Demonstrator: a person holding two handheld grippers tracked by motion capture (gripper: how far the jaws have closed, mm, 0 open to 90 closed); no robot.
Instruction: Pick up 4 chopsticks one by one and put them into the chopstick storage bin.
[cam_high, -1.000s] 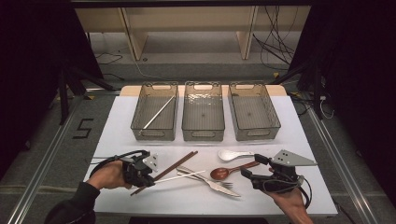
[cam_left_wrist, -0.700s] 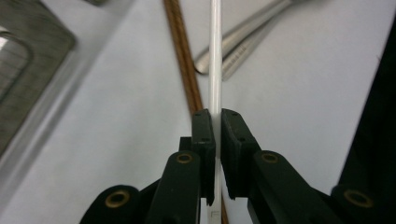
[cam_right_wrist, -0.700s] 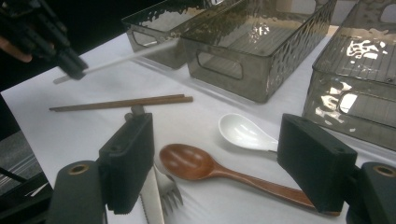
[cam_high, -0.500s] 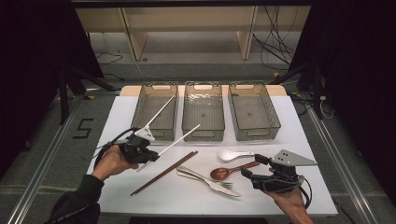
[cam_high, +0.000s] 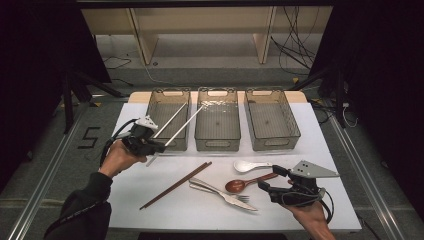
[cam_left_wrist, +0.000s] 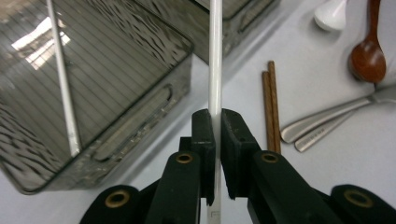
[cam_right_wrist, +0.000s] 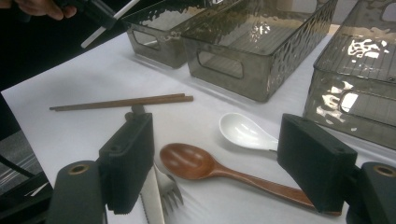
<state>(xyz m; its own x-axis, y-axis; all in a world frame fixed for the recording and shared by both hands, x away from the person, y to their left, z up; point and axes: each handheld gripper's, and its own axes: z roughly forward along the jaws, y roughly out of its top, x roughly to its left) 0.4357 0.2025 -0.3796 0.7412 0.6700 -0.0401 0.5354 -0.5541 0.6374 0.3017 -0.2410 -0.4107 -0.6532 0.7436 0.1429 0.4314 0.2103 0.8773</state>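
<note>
Left gripper risen, white chopstick (clamped) nearer bins

Grey floor, wooden shelving

— Bins on my table? Three clear bins, side by side.
— Chopsticks? Two white chopsticks, two brown chopsticks.
— Spoons? One white spoon, one wooden spoon.
— Cutlery? One fork, one knife.
</note>
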